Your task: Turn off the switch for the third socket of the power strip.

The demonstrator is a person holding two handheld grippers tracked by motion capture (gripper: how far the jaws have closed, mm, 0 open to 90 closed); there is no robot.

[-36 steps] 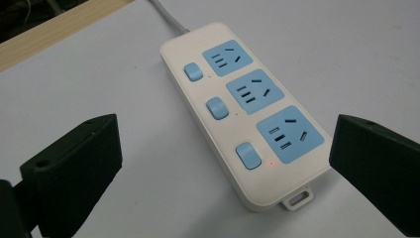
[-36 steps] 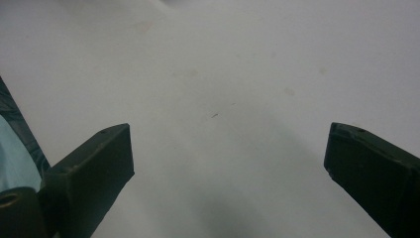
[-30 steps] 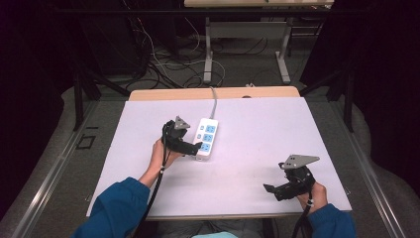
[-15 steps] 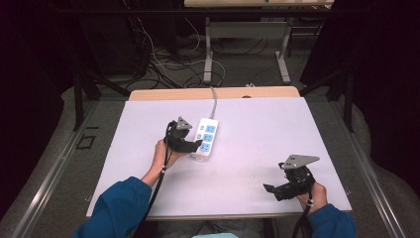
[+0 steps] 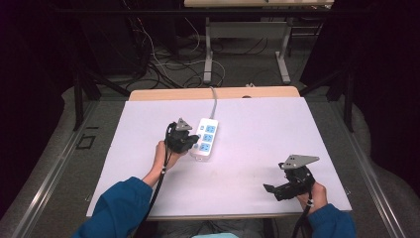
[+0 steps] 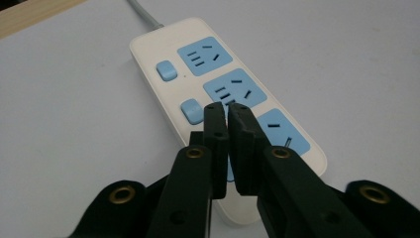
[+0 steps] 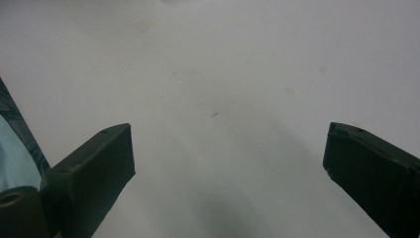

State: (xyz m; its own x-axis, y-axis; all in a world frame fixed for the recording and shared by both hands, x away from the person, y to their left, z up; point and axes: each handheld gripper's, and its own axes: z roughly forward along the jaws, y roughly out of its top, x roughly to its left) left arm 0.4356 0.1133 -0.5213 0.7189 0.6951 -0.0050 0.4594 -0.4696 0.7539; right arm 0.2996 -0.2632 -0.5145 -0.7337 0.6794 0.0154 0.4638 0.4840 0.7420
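A white power strip (image 5: 207,139) with blue sockets and blue switches lies left of the table's middle, and its grey cord runs off the far edge. My left gripper (image 5: 191,144) sits at the strip's left side. In the left gripper view its jaws have just been closing and now stand together with nothing between them. The left gripper (image 6: 226,106) hovers over the power strip (image 6: 148,54), beside the middle blue switch (image 6: 190,110). My right gripper (image 5: 270,189) rests near the table's front right corner. Seen from its own camera, the right gripper (image 7: 228,148) is wide open over bare tabletop.
The white tabletop (image 5: 257,124) has a wooden strip (image 5: 163,94) along its far edge. Beyond it are loose cables (image 5: 168,64) on the floor and the metal legs (image 5: 208,49) of another table. Blue sleeves come in from the bottom.
The left gripper's jaws have come together next to the power strip. Both hands have stayed where they were, and the strip has not shifted.
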